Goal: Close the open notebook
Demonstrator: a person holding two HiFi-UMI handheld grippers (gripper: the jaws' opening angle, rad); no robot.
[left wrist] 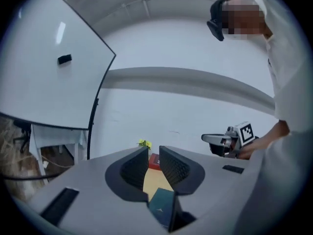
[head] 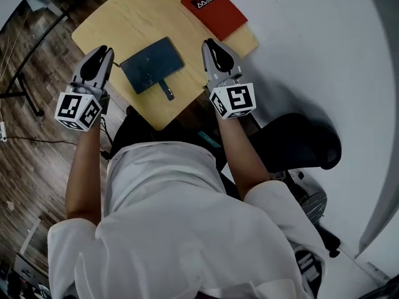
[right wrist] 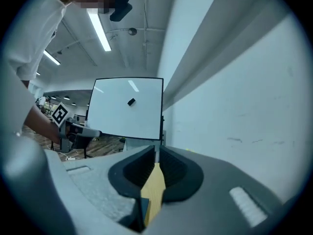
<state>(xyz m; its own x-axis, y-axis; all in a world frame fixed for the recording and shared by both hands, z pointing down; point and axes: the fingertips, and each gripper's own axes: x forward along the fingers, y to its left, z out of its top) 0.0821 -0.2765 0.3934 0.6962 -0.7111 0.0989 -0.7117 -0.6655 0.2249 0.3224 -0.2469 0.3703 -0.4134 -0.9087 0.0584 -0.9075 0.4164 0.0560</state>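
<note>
Head view showed me a flat dark notebook (head: 151, 64) on the wooden bench (head: 124, 23); left tongs (head: 105, 53) a bit apart, right tongs (head: 209, 45) together.

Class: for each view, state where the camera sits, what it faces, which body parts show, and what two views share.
Head view: on the head, steeply down at table, dark notebook; shirt, forearms show.
Left gripper view: on left gripper, level toward wall; hand holding right gripper shows.
Right gripper view: on right gripper, toward whiteboard; sleeve shows.
Shared: both gripper views show the whiteboard.
</note>
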